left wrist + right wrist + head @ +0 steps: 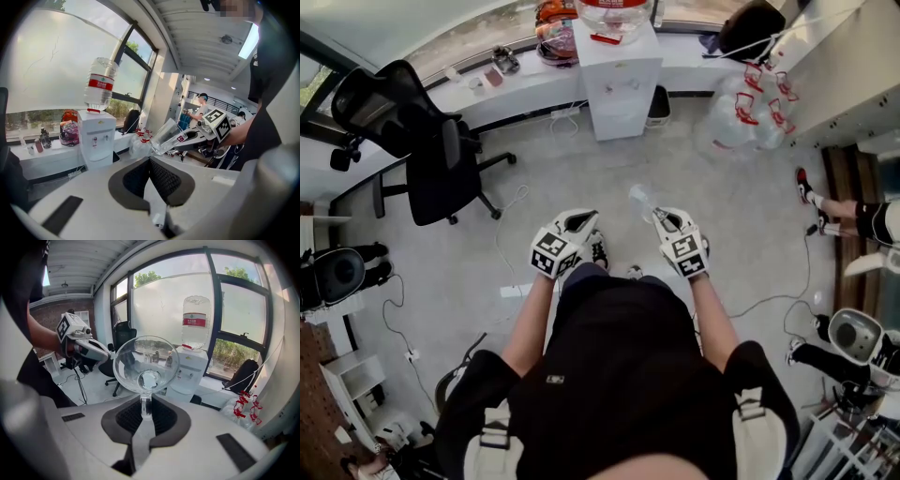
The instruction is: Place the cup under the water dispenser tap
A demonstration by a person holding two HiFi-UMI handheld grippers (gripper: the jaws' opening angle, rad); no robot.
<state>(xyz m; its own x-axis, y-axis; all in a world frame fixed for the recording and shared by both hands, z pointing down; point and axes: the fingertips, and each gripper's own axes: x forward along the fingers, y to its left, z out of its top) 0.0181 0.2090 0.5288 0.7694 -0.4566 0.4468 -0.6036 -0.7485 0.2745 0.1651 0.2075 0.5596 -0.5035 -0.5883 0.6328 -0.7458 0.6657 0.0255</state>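
Honestly, biggest risk imo: the cup [146, 364] was clear, thin-looking and caught only by a narrow bit at its edge. So it prob could've swivelled or slipped out on the walk over, esp w/ a knock against the dispenser [619, 80] while sliding in under the tap [95, 139]. Dispenser stood well apart from the person, across the floor by the window, so the whole carry was yet to do. Cup sat out in front of the person, tilted, not upright. Right tongs [145, 409] were almost pressed together, pinching the cup at that one spot. Left tongs [151, 174] were pressed together w/ nothing between them, held beside the right one, not touching the cup.
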